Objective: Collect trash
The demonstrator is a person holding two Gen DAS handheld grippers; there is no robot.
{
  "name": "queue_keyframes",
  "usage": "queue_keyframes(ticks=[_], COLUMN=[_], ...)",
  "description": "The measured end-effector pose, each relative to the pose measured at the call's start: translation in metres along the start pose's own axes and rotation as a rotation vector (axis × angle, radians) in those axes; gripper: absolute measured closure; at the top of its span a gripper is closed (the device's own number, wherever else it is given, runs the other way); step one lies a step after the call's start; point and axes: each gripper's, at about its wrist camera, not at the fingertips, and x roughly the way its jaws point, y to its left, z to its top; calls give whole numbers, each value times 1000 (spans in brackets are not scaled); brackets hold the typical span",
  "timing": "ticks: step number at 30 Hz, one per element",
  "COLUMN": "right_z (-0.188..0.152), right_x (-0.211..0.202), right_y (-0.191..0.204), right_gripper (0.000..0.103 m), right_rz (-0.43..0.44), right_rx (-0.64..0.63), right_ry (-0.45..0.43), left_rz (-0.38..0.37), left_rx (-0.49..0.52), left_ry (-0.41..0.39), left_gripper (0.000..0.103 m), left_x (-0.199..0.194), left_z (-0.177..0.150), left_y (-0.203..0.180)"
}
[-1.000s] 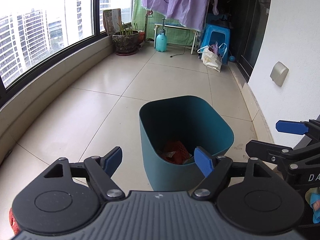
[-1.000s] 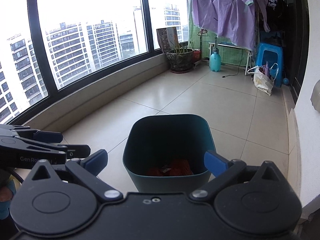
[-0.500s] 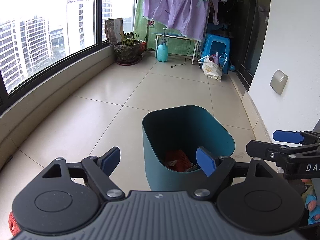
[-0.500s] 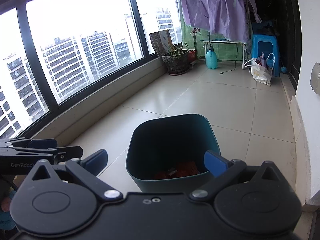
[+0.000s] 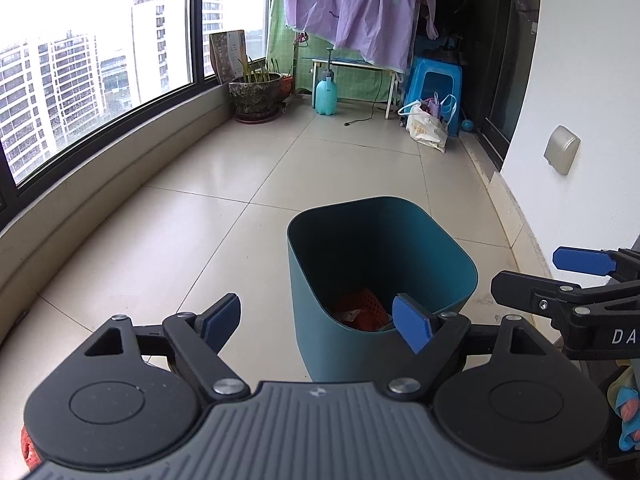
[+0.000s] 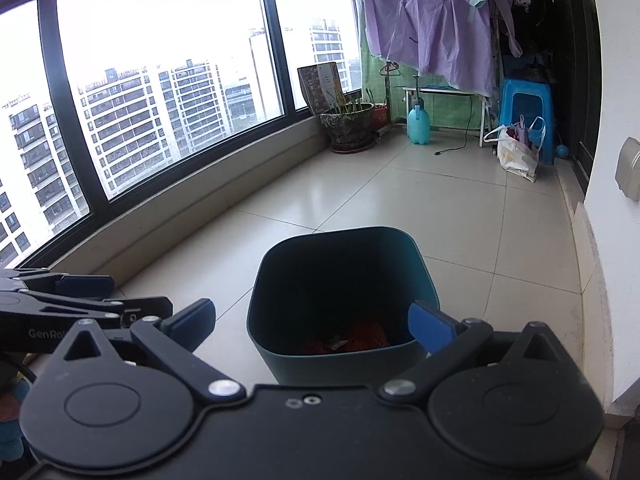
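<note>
A tiled balcony floor [image 5: 208,240] runs between a long window and a white wall, and on it, near the wall, stands the teal bin [image 5: 360,344], upright and open-topped. Both tools hang above and just short of its near rim. The left gripper [image 5: 316,320] has its fingers spread wide with nothing between them, and the right gripper [image 6: 316,320] is likewise spread and empty, the bin framed between its tips. With both free, the step in hand looks like seeking the next piece, so it pays to sweep the floor slowly, keep the fingers spread, and keep the bin within reach. The floor ahead shows no loose litter. A red edge [image 5: 28,446] peeks out under the left tool's body; it may be trash, though too little shows. Inside the bin lies red mesh trash [image 5: 362,312] with a pale scrap on it, low at the bottom, leaving ample room
</note>
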Motion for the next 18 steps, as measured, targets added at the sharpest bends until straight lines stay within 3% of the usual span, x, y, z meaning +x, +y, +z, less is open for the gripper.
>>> queue_keyframes(ticks=[18], right_z=[-3], right_x=[7], right_y=[1], right_gripper=[0], right_rz=[-26], right_rx=[-14], right_ry=[22], left_rz=[-18], left_rx=[-1], left_ry=[-12], left_gripper=[20], left_x=[-2], left_z=[-4], left_y=[1])
